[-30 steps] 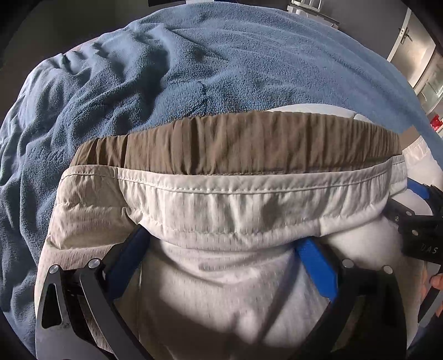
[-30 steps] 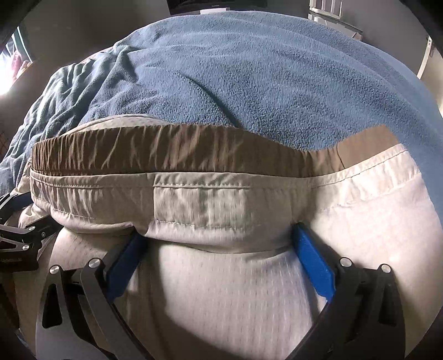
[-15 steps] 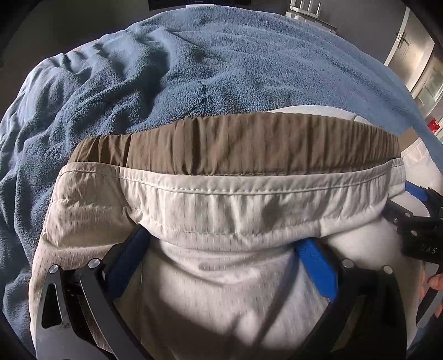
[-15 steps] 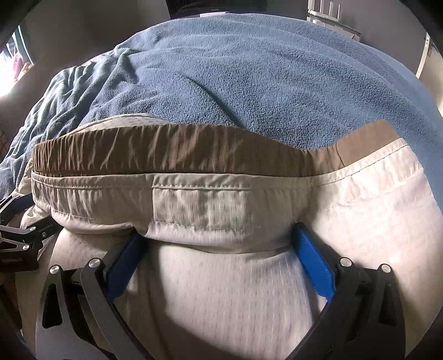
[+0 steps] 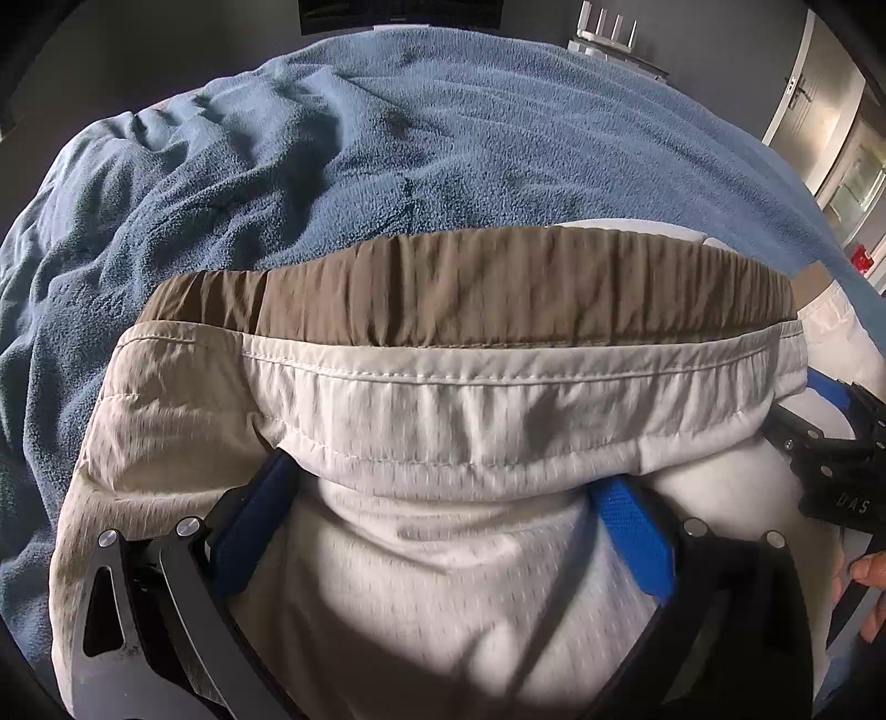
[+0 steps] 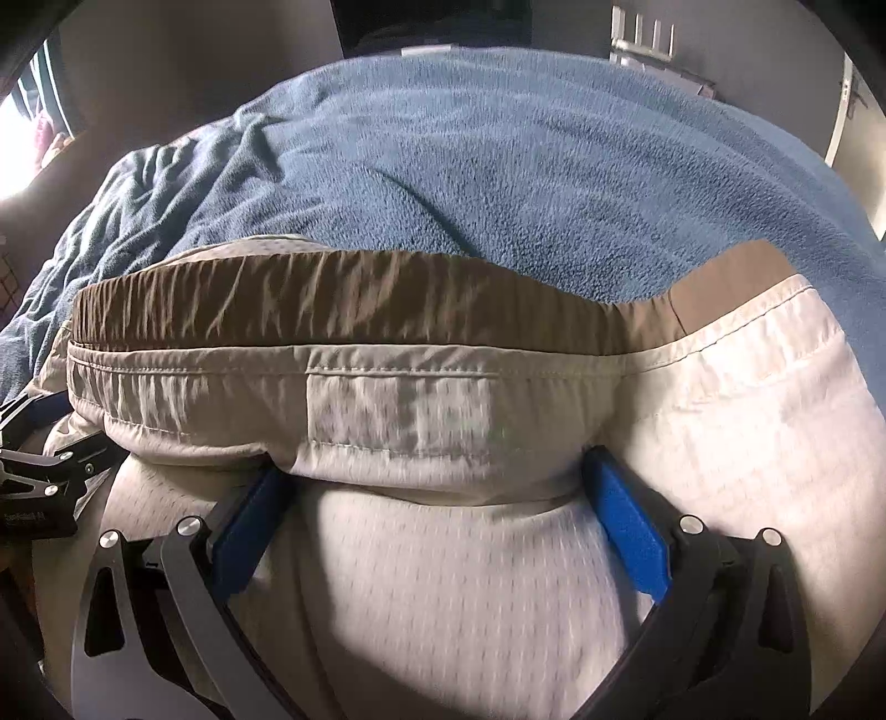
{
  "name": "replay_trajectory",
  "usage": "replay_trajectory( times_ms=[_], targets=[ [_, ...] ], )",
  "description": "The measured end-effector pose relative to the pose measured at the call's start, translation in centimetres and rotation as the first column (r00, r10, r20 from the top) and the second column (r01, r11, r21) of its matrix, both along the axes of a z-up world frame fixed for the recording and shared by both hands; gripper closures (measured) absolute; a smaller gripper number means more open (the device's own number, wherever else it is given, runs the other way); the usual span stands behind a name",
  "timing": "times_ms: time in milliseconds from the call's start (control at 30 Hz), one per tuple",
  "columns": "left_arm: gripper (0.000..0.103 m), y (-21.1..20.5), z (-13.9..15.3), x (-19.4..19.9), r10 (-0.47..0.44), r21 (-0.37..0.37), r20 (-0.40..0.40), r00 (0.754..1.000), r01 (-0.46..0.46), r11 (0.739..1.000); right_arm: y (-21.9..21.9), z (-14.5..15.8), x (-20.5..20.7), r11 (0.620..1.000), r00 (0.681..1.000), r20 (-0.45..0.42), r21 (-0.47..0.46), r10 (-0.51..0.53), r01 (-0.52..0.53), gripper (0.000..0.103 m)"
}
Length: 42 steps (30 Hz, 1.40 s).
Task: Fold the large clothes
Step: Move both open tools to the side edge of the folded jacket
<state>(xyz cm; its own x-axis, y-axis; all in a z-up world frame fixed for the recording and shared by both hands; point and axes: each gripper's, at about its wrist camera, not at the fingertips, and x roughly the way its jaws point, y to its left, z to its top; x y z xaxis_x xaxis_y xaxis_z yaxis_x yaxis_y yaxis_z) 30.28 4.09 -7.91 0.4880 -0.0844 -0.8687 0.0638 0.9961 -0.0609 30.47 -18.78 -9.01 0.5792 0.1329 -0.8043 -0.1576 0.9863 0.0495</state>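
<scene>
Light beige shorts [image 5: 443, 410] with a brown inner waistband [image 5: 498, 288] fill the lower half of both views, over a blue fleece blanket [image 5: 387, 155]. My left gripper [image 5: 443, 498] has its blue fingers [image 5: 631, 531] spread wide, with the waistband fabric draped over and between them. My right gripper [image 6: 437, 498] stands the same way, its blue fingers [image 6: 626, 526] wide apart under the shorts [image 6: 443, 399]. Each gripper shows at the edge of the other's view, the right one [image 5: 830, 459] and the left one [image 6: 39, 471]. The fingertips are hidden under the cloth.
The blue blanket [image 6: 526, 177] covers the whole bed and is rumpled at the left. Dark walls stand behind. A white door with a handle [image 5: 803, 94] and a white rack [image 6: 642, 39] are at the back right.
Both views have tilted up a little, so more of the blanket and the room behind shows. The shorts sit lower in frame and stay draped on the fingers.
</scene>
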Motion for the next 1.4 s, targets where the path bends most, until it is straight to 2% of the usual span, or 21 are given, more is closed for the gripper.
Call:
replay_trajectory(
  times_ms=[100, 200, 267, 333, 433, 500, 633, 733, 833, 900, 933, 1033, 1100, 1133, 1200, 1233, 1333, 1400],
  targets=[
    [0.005, -0.1, 0.3, -0.7, 0.005, 0.012, 0.028, 1.0, -0.005, 1.0, 0.0, 0.2, -0.5, 1.0, 1.0, 0.03, -0.007, -0.004, 0.004, 0.005],
    [0.005, -0.7, 1.7, -1.9, 0.0, 0.06, 0.046, 0.999, -0.002, 0.998, 0.1, 1.4, -1.4, 1.0, 0.999, 0.034, -0.018, 0.009, -0.008, 0.006],
    [0.006, -0.6, 3.3, -3.1, -0.038, 0.069, 0.068, 0.997, 0.034, 0.997, -1.0, 2.5, -2.1, 0.999, 0.999, 0.03, 0.021, 0.026, -0.027, 0.006],
    [0.006, 0.3, 4.8, -4.6, -0.049, 0.077, 0.12, 0.992, 0.04, 0.996, -3.5, 4.1, -3.2, 0.998, 0.997, 0.074, 0.067, -0.008, 0.003, 0.006],
    [0.005, 3.3, 5.2, -5.5, 0.018, 0.035, 0.117, 0.993, -0.023, 0.999, -6.8, 4.5, -3.1, 0.995, 0.993, 0.078, 0.05, -0.094, 0.09, 0.006],
    [0.005, 5.7, 4.1, -4.8, 0.08, -0.082, 0.053, 0.995, -0.076, 0.994, -8.4, 3.6, -2.2, 0.99, 0.99, 0.025, 0.037, -0.14, 0.139, 0.006],
    [0.005, 7.0, 2.6, -3.4, 0.134, -0.075, 0.041, 0.99, -0.131, 0.989, -8.3, 2.1, -0.9, 0.99, 0.991, -0.002, -0.018, -0.136, 0.136, 0.006],
    [0.005, 8.1, 1.6, -2.7, 0.17, -0.135, 0.011, 0.985, -0.167, 0.977, -9.1, 0.9, 0.1, 0.987, 0.987, -0.023, 0.027, -0.16, 0.161, 0.006],
    [0.006, 6.8, 3.1, -3.3, 0.156, -0.06, 0.068, 0.985, -0.153, 0.987, -8.7, 1.3, -0.1, 0.987, 0.987, -0.02, -0.004, -0.162, 0.162, 0.006],
    [0.007, 5.7, 4.7, -4.9, 0.12, -0.041, 0.119, 0.986, -0.116, 0.992, -8.3, 2.9, -2.0, 0.987, 0.987, 0.026, -0.016, -0.16, 0.161, 0.006],
    [0.007, 5.0, 5.5, -6.2, 0.09, -0.058, 0.146, 0.985, -0.082, 0.995, -8.1, 3.5, -3.1, 0.989, 0.988, 0.05, -0.005, -0.144, 0.145, 0.006],
    [0.007, 2.7, 6.5, -10.6, -0.007, -0.088, 0.182, 0.983, 0.023, 0.996, -6.5, 5.4, -7.8, 0.999, 0.99, 0.136, 0.035, -0.031, 0.027, 0.006],
    [0.007, 1.1, 5.6, -12.5, -0.073, -0.056, 0.159, 0.985, 0.082, 0.995, -5.0, 5.7, -10.8, 0.998, 0.984, 0.165, 0.001, 0.066, -0.067, 0.006],
    [0.007, 0.4, 5.0, -13.0, -0.099, -0.02, 0.142, 0.985, 0.103, 0.995, -4.5, 5.5, -12.0, 0.996, 0.982, 0.165, -0.028, 0.093, -0.09, 0.006],
    [0.007, -0.1, 4.1, -15.0, -0.114, 0.027, 0.146, 0.983, 0.111, 0.993, -3.9, 4.2, -13.9, 0.991, 0.986, 0.104, -0.06, 0.128, -0.123, 0.006],
    [0.007, -0.1, 3.7, -15.6, -0.108, 0.025, 0.141, 0.984, 0.105, 0.994, -4.1, 3.3, -14.9, 0.991, 0.989, 0.072, -0.053, 0.128, -0.124, 0.006],
    [0.007, -0.2, 2.8, -18.4, -0.122, 0.061, 0.112, 0.986, 0.116, 0.991, -5.7, 2.0, -17.5, 0.991, 0.99, 0.054, -0.037, 0.132, -0.13, 0.006],
    [0.007, -0.2, 2.2, -20.0, -0.128, 0.069, 0.093, 0.987, 0.122, 0.99, -6.6, 1.3, -19.4, 0.985, 0.988, 0.042, -0.086, 0.152, -0.148, 0.006]
  ],
)
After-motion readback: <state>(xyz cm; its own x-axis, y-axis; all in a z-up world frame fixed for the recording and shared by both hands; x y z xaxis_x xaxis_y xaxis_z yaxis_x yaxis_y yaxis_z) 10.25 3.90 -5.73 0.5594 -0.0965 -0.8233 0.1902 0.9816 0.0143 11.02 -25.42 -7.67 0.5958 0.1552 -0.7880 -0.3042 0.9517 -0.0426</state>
